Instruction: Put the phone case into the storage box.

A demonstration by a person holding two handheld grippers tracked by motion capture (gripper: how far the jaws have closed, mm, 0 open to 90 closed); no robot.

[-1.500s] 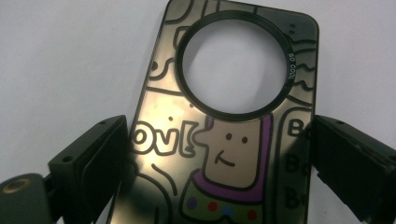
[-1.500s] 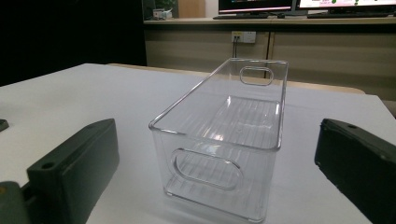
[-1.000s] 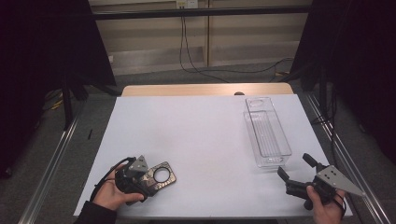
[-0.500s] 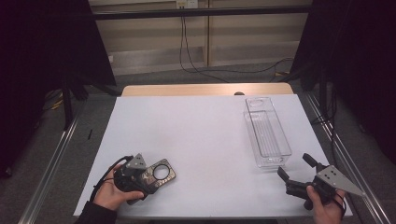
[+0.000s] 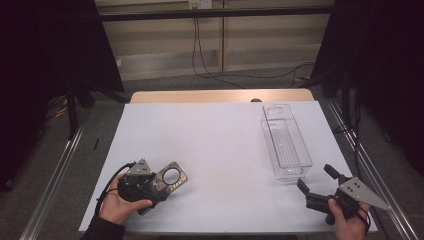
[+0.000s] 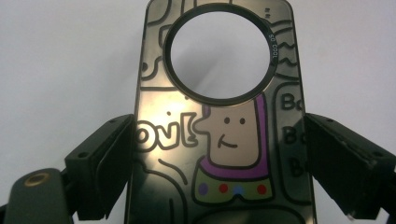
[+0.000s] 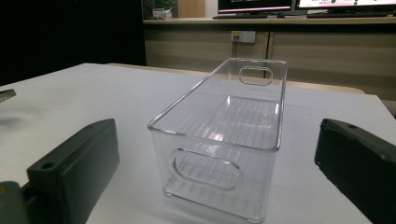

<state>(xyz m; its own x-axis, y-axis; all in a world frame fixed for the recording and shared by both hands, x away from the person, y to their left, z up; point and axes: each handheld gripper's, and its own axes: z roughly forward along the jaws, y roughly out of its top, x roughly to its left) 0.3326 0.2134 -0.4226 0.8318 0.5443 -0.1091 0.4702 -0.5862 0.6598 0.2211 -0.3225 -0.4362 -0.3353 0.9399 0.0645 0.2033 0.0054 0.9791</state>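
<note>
While lying flat near the front left of the white tabletop (image 5: pixel 220 145), phone case (image 6: pixel 219 135) sits between wide-spread left gripper (image 5: pixel 162 187) jaws, pads beside its edges, grip uncertain. Not yet lifted or moved toward clear bin (image 5: pixel 286 142), well apart at right. Right gripper (image 5: pixel 316 179) spread wide, empty, facing bin. Legible: "1000 05" on ring; fragments "ovE", "Bo".

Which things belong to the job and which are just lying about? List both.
In the job:
- phone case, between the left gripper fingers
- clear plastic bin, ahead of the open right gripper

Lying about:
- wooden table behind
- cable on the floor
</note>
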